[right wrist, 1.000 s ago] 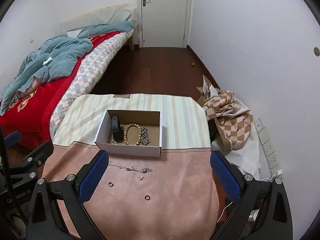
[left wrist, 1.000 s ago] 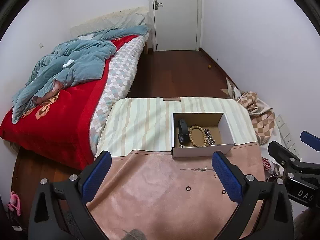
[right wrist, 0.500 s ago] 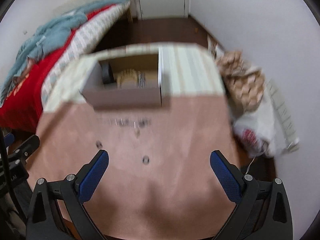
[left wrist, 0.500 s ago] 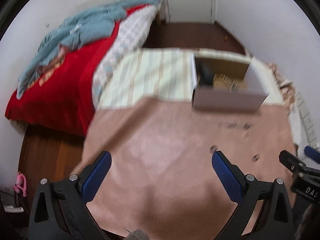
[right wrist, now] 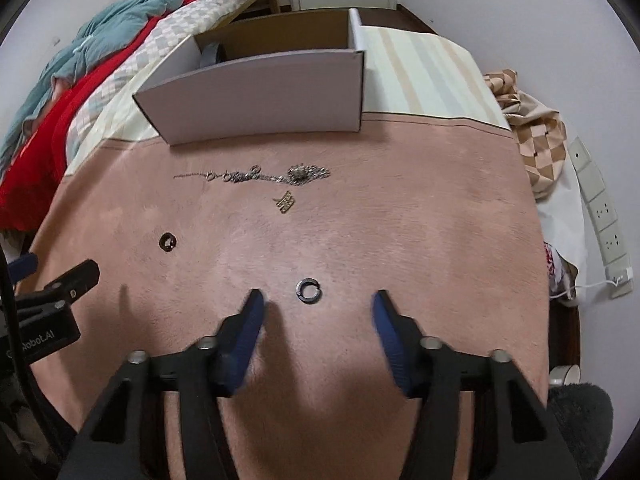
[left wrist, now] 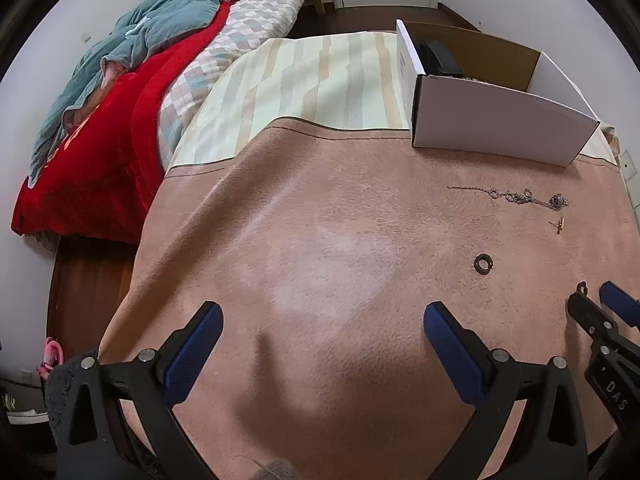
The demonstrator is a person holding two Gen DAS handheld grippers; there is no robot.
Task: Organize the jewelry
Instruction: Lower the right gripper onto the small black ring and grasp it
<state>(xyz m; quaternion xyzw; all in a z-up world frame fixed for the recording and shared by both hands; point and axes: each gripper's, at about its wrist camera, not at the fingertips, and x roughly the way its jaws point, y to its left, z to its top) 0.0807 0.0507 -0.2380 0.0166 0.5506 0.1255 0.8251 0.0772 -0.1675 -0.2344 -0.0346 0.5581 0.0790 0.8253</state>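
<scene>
Bedding in teal and red covers the bed (left wrist: 120,92) at far left, and next to it stands the desk (left wrist: 320,240), draped in a pinkish-brown cloth with a striped cloth (left wrist: 304,80) at its far end. Nearest the bed side, the left gripper (left wrist: 322,322) hovers low over bare cloth with its blue pads spread wide, holding nothing and touching nothing. Further right on the desk, a dark ring (right wrist: 167,241) lies alone, just ahead of the left gripper's outer finger as the right wrist view shows it. Beyond, a thin silver chain (right wrist: 256,175) stretches across the cloth just in front of a white cardboard box (right wrist: 256,100), and a small gold piece (right wrist: 285,202) lies just beside the chain's thick end. The box sits on the seam between the two cloths; something dark shows inside it, the rest of its contents hidden by its near wall. To the right, the right gripper (right wrist: 316,300) has its jaws about half open, having just been closing, with a second dark ring (right wrist: 308,290) lying on the cloth between the fingertips, nearer neither pad clearly and not pressed by them. Checked fabric (right wrist: 536,136) hangs off the desk's right edge.
</scene>
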